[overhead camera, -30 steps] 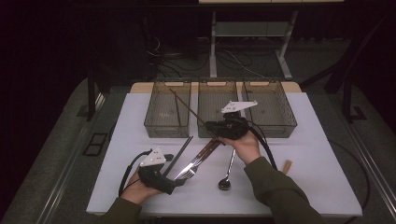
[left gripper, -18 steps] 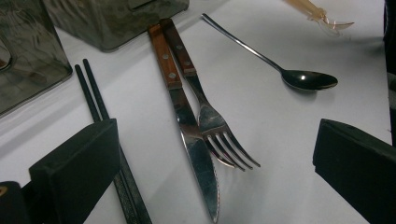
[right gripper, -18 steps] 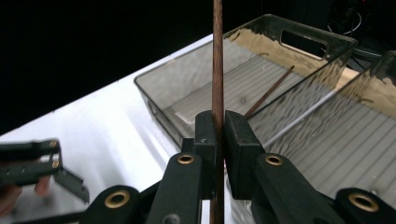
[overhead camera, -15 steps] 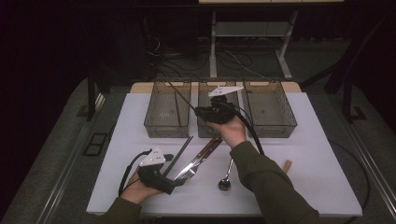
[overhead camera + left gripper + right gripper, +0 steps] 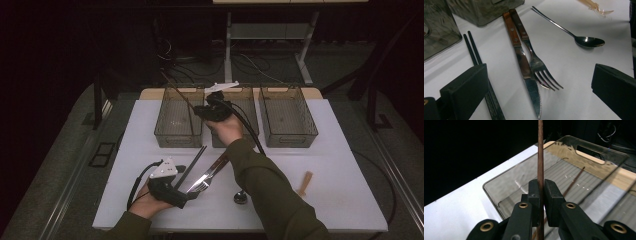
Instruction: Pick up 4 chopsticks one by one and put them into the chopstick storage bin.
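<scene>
right claw (image 5: 539,188) | pinches brown chopstick (image 5: 540,150) | over left bin (image 5: 506,192) | no legible writing

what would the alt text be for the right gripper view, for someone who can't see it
The right gripper has its two black fingers shut on a thin brown wooden chopstick that stands upright between them, above the smoky clear plastic bin on the white table. A second thin brown stick lies slanted on the bin's ribbed floor.
</scene>
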`<state>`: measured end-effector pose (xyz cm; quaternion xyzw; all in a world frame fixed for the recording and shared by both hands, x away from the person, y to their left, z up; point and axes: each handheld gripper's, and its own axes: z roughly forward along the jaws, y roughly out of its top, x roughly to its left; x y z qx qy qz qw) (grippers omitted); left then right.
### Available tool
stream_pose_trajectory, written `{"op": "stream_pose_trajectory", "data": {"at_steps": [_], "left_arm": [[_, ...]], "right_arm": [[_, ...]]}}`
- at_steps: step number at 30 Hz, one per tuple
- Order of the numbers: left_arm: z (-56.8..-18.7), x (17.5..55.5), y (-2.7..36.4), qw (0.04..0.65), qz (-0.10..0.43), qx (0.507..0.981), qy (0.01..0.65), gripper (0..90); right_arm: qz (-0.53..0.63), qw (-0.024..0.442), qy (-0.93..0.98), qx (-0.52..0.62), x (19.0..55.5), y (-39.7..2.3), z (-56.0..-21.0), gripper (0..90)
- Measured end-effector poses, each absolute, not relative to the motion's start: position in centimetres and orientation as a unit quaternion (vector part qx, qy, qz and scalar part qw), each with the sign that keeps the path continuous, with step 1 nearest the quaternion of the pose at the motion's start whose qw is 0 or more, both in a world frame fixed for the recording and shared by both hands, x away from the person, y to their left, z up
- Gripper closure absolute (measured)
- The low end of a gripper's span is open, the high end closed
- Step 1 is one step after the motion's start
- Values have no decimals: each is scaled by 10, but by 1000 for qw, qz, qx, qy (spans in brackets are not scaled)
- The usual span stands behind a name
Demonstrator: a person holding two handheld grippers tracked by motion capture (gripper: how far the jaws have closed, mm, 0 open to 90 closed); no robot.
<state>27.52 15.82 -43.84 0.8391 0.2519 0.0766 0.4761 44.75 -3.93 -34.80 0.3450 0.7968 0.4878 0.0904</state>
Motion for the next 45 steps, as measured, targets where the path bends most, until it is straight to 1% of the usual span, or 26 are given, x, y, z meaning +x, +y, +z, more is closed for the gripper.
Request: {"op": "stream_pose_trajectory", "data": {"at_steps": [12,23,29,30,32,34,36,45], "left_arm": [[-438,275,159,479,73,838,250,4],[-438,275,159,480,70,838,249,5],[-438,275,158,479,68,839,249,5],[-438,275,158,479,69,840,247,5],[-438,275,158,479,69,840,248,5],[-438,275,159,479,69,839,248,5],[-438,275,159,479,70,839,247,5],[-438,275,159,478,72,840,247,5]], "right_arm": [[467,81,807,351,463,-4,-365,833],[442,74,818,361,469,9,-386,833],[429,75,823,364,468,12,-387,832],[429,75,824,364,468,12,-387,825],[430,80,824,360,468,12,-386,736],[427,84,827,356,467,12,-385,687],[426,91,828,352,467,11,-383,667],[435,74,824,355,467,2,-373,542]]}}
